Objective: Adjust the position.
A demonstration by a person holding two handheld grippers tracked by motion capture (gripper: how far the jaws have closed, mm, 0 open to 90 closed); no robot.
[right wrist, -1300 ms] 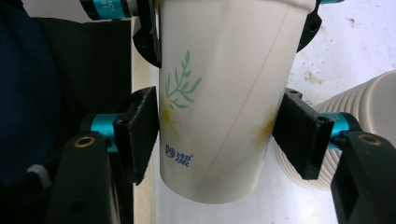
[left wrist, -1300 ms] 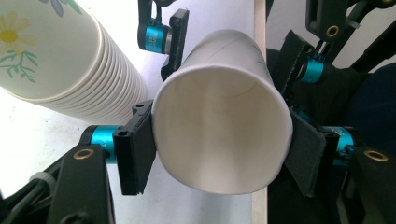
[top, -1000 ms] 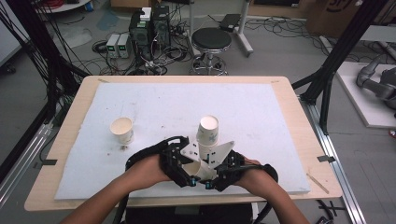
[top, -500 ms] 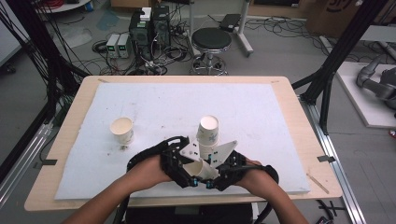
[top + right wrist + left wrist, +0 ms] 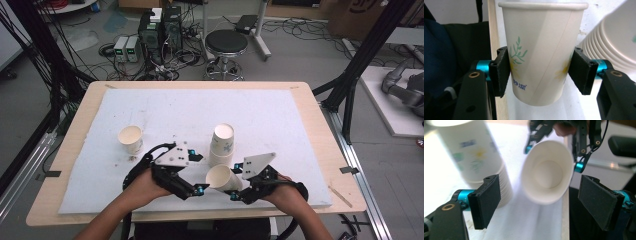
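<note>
Paper cup (image 5: 223, 178): lower centre of high view, tilted, mouth toward left gripper (image 5: 192, 175); clamped by right gripper (image 5: 239, 182). Left jaws just opened wide, pads clear of the cup. Cup stack (image 5: 221, 145) behind.

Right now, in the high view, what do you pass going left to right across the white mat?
Lone paper cup → left gripper, jaws open → held cup → right gripper, jaws shut on the held cup. The cup stack stands behind, over the held cup, so it is left unplaced.
</note>
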